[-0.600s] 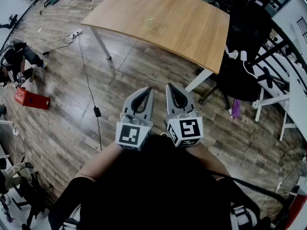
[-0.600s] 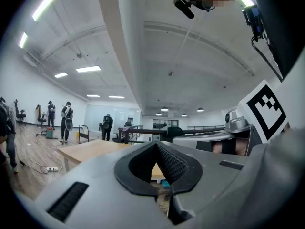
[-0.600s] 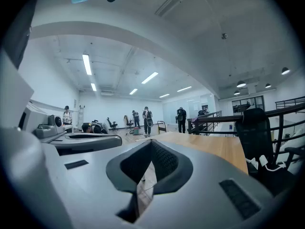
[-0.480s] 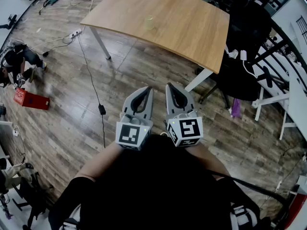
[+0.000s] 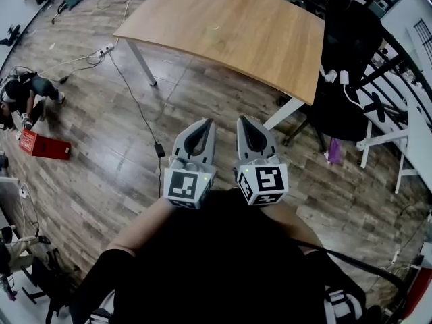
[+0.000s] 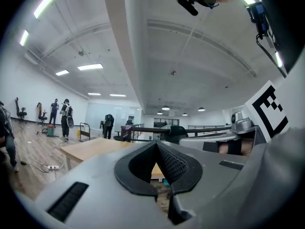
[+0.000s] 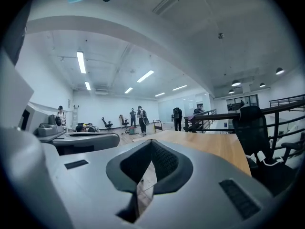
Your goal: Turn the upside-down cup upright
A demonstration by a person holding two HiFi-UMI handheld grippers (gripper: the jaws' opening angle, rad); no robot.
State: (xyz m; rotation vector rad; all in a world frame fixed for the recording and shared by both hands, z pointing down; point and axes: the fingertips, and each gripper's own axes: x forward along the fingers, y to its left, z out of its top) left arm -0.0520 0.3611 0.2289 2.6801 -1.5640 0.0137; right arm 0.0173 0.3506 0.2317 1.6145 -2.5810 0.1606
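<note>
A small pale translucent cup (image 5: 215, 28) shows only faintly on the far middle of the wooden table (image 5: 270, 46); whether it is upside down cannot be told. Both grippers are held side by side close to my body, well short of the table and over the wood floor. The left gripper (image 5: 206, 124) is shut with nothing in it, and its jaws meet at the tip in the left gripper view (image 6: 155, 145). The right gripper (image 5: 242, 121) is likewise shut and empty (image 7: 151, 142). The table's edge (image 7: 209, 144) lies ahead of the right jaws.
A black office chair (image 5: 344, 66) stands at the table's right end, and white frames (image 5: 398, 147) stand beyond it. A black cable with a power brick (image 5: 160, 149) runs over the floor ahead of the left gripper. A red box (image 5: 44, 147) lies far left. People stand far off (image 6: 64, 118).
The floor and the cable's power brick have slid right and nearer in the head view, as the person moves towards the table. Both grippers stay shut, side by side.
</note>
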